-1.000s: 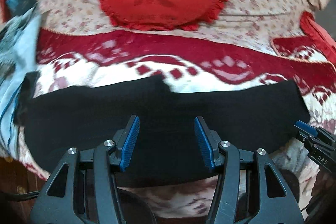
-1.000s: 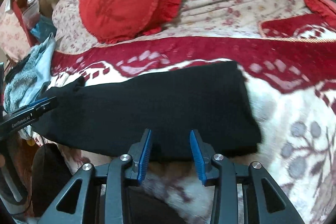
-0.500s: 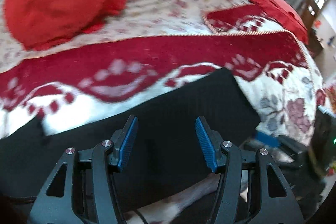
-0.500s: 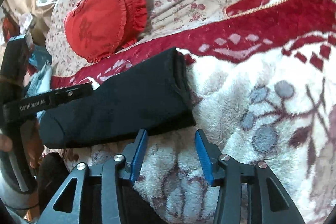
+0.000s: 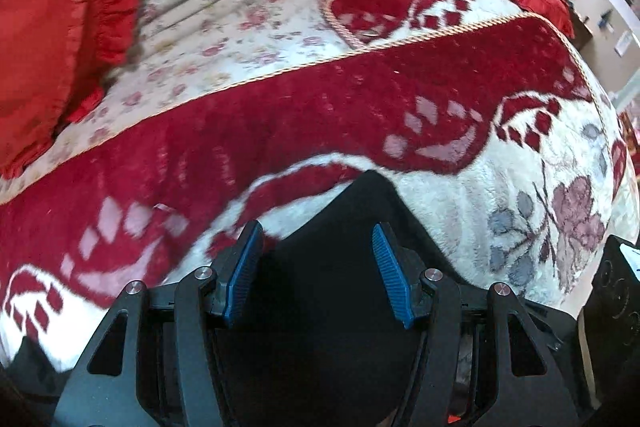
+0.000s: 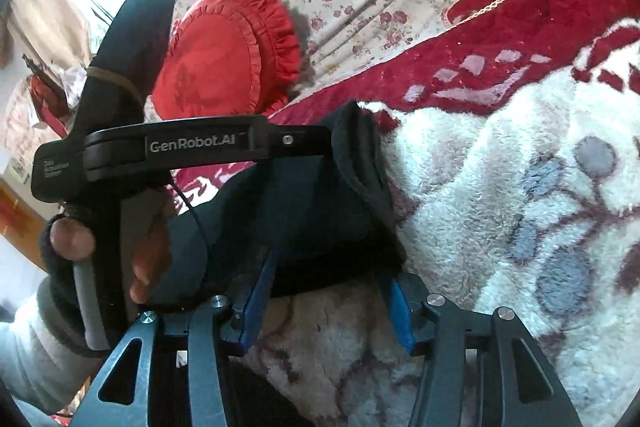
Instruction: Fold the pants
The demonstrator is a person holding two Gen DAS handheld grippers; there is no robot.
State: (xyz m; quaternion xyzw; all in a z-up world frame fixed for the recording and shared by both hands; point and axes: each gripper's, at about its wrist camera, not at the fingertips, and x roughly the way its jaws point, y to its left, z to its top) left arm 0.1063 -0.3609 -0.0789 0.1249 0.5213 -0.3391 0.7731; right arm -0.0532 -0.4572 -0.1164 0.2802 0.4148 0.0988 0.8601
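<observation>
Pants (image 6: 312,211), black and folded into a band, lay along the near edge of the plush red-and-white blanket (image 5: 500,195), their right end bunched. Left gripper (image 5: 316,267) had swept along the band to that end since a second ago; its jaws stood spread over the cloth, pinching nothing. Right gripper (image 6: 326,299) had just been opening, blue pads either side of the end's near hem, not pressing. Judgement: both claws were set to take this end for the next fold.
</observation>
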